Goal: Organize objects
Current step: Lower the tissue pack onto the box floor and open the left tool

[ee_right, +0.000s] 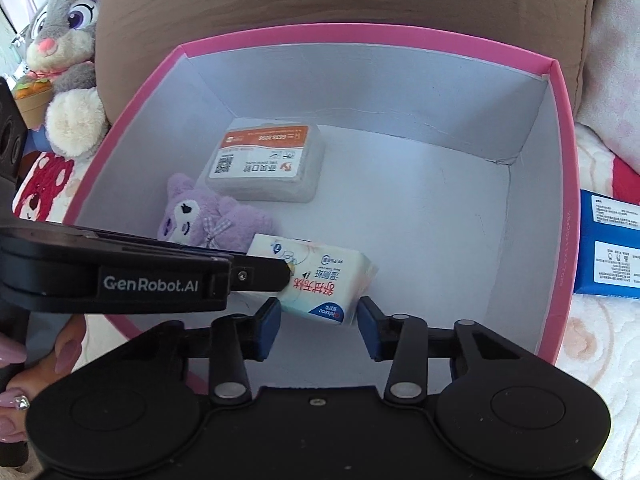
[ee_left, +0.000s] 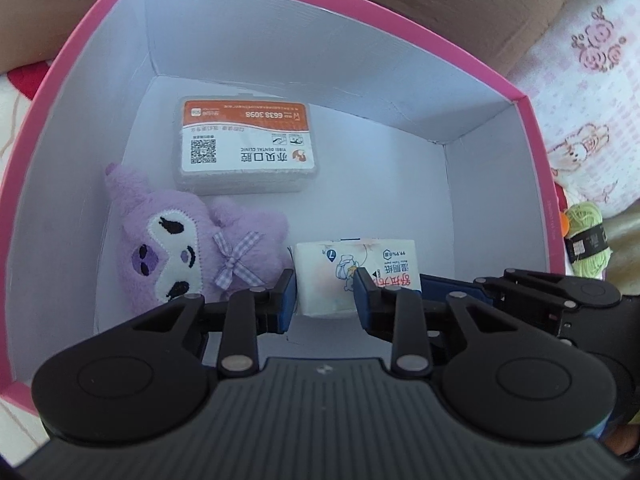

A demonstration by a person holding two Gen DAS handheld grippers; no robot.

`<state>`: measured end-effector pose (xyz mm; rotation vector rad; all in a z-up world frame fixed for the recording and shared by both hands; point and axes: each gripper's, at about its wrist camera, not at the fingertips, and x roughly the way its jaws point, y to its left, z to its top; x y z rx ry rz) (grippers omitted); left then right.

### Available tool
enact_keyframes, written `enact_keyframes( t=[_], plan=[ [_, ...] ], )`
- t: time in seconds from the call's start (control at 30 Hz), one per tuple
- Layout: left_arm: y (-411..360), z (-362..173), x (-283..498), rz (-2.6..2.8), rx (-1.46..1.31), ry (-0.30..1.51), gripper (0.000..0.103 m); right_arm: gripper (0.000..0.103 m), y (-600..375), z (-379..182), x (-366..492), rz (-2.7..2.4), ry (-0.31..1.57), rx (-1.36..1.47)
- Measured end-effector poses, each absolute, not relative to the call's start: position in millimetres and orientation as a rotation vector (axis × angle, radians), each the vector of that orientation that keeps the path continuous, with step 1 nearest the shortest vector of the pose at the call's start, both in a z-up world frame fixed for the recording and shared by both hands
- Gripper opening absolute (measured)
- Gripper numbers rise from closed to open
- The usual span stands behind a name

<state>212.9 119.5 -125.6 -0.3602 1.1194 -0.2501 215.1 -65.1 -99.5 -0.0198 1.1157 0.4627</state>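
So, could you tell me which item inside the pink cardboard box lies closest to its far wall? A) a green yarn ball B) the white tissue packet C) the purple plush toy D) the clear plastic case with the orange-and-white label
D: the clear plastic case with the orange-and-white label lies nearest the far wall of the pink cardboard box, beyond the purple plush toy and the white tissue packet.

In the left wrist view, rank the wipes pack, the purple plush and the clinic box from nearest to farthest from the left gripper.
1. wipes pack, between the left gripper fingers.
2. purple plush, just left of it.
3. clinic box, farther back, by the pink box's far wall.
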Motion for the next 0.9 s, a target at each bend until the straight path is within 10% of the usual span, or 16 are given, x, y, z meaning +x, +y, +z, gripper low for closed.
enact_keyframes(
  t=[0.9],
  plan=[
    [109,-61,174,-0.180,-0.219,1.048,0.035,0.053,-85,-35,163,0.550,0.880,-0.065]
  ],
)
